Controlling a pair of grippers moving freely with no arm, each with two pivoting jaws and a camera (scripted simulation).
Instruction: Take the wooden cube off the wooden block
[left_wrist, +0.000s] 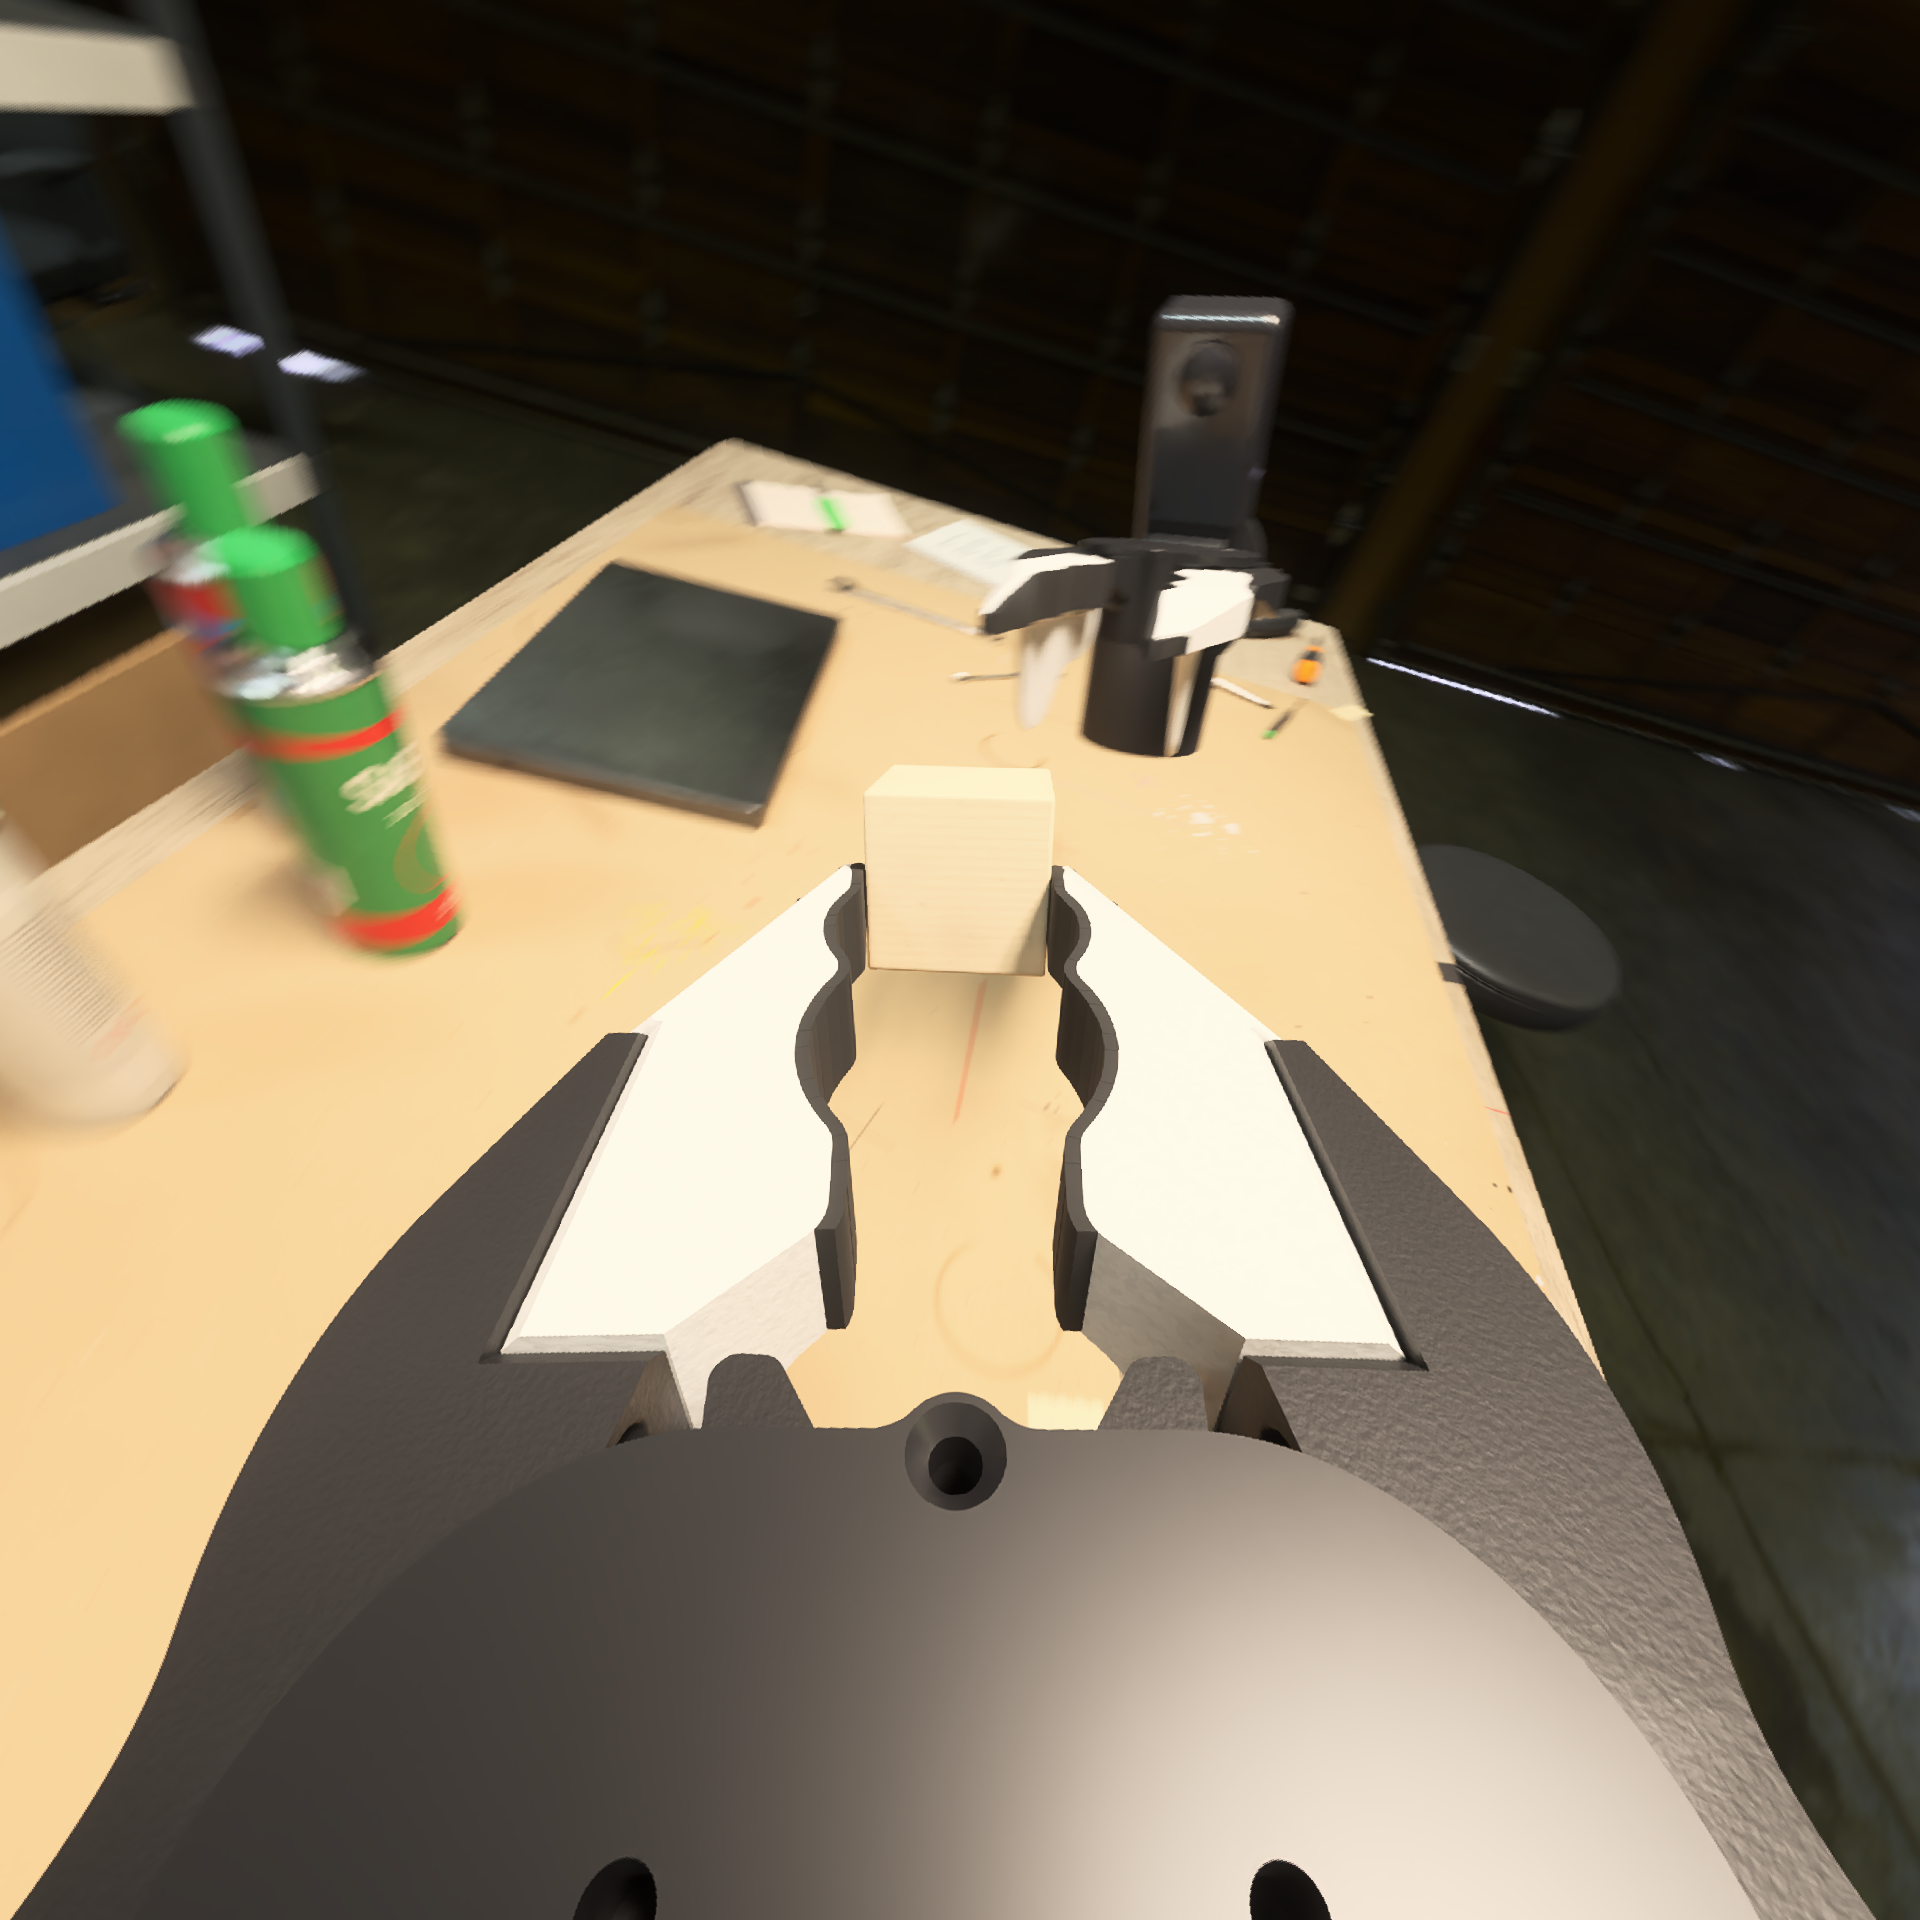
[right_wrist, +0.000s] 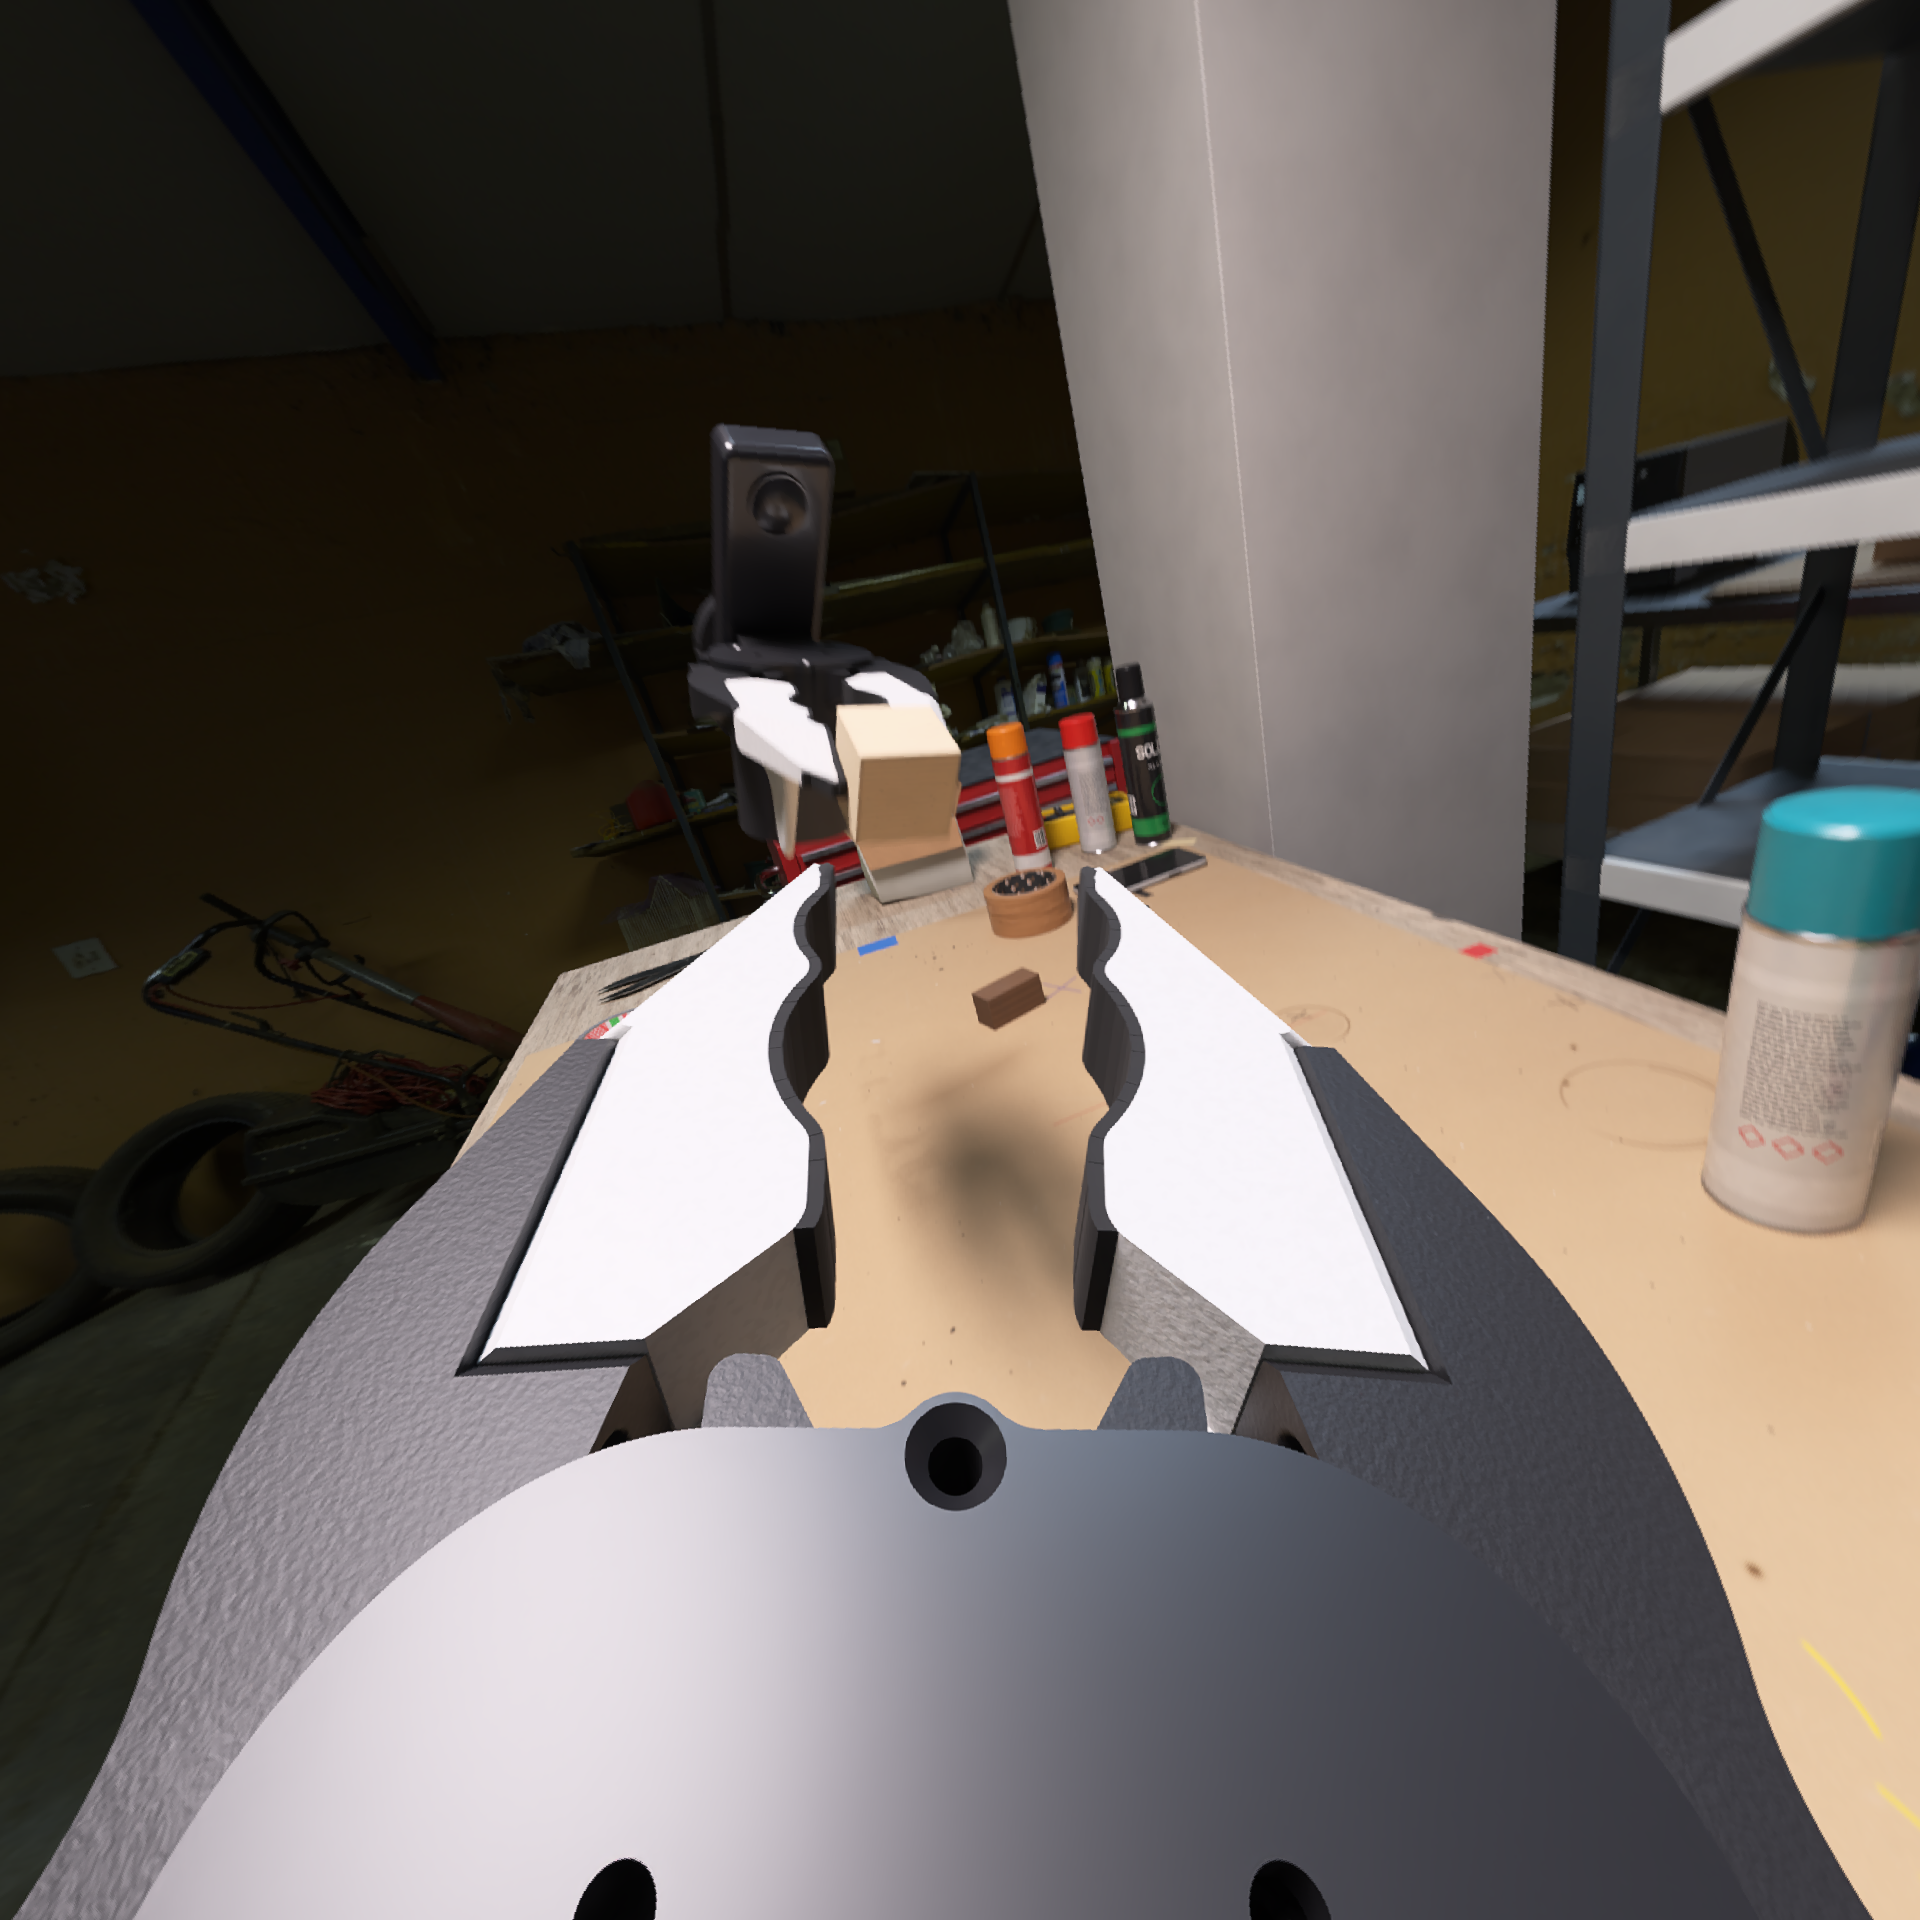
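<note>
My left gripper (left_wrist: 956, 896) is shut on the pale wooden cube (left_wrist: 956, 831), gripping it at the fingertips above the tabletop. The right wrist view shows that gripper (right_wrist: 873, 750) far off with the cube (right_wrist: 902, 771) tilted, just above a pale block (right_wrist: 925, 875) on the table's far end. I cannot tell if cube and block touch. A small dark brown block (right_wrist: 1008, 997) lies nearer. My right gripper (right_wrist: 956, 896) is open and empty over the table; it also shows in the left wrist view (left_wrist: 1122, 623).
Green spray cans (left_wrist: 343, 758) and a dark mat (left_wrist: 655, 686) lie left of the cube. A teal-capped can (right_wrist: 1808, 1018) stands at the right. A round wooden holder (right_wrist: 1027, 902), several spray cans (right_wrist: 1081, 779) and a phone (right_wrist: 1158, 864) sit near the pillar (right_wrist: 1299, 416).
</note>
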